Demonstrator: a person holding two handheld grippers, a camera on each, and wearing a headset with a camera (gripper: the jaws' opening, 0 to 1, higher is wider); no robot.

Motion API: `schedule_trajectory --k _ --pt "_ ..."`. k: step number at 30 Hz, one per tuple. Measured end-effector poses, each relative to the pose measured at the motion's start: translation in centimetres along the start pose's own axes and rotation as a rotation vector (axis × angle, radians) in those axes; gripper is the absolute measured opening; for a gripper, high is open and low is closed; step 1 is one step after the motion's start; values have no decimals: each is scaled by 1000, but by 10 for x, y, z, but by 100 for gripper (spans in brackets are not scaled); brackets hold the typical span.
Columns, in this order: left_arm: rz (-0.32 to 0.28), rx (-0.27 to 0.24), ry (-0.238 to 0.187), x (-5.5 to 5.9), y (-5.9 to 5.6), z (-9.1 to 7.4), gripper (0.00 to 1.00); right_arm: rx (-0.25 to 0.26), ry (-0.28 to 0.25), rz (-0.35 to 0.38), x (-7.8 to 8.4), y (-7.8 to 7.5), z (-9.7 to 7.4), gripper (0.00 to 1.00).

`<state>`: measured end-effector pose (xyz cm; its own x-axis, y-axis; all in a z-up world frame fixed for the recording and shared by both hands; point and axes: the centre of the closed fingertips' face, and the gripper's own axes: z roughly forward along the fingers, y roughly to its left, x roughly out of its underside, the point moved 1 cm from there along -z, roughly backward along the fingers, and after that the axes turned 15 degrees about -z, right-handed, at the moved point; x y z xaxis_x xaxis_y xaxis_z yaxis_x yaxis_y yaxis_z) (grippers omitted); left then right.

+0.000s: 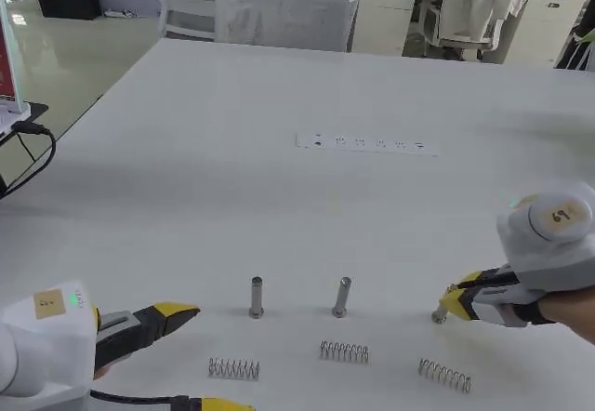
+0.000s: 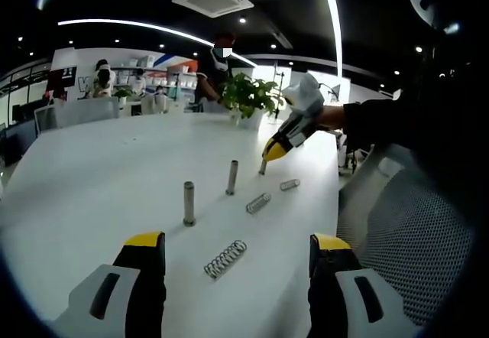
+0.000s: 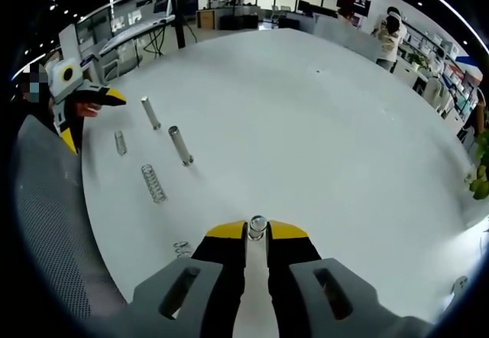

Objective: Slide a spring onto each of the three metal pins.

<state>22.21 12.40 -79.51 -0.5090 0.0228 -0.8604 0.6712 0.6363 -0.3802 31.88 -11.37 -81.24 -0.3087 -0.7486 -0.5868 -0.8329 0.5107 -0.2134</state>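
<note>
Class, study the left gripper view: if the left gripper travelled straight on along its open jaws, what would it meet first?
Probably the nearest spring, lying on the table in line between the left gripper's jaws; a pin stands beyond, slightly left. How high the gripper rides is unclear.

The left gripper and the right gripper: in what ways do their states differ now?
The left gripper: jaws wide apart, holding nothing; the right gripper: jaws closed on the rightmost pin. The left gripper touches no pin; the right gripper touches one. Both have yellow jaw tips.
</note>
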Motion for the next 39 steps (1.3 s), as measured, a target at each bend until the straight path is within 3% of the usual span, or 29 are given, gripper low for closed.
schedule_trajectory --k 11,23,39 --pt "1 -2 0 -1 1 -1 73 -3 15 6 9 -1 1 12" --pt "4 2 1 -1 -1 -1 73 12 23 12 20 -1 -12 13" --pt "8 6 3 -1 -1 -1 73 -3 31 6 31 12 -24 13"
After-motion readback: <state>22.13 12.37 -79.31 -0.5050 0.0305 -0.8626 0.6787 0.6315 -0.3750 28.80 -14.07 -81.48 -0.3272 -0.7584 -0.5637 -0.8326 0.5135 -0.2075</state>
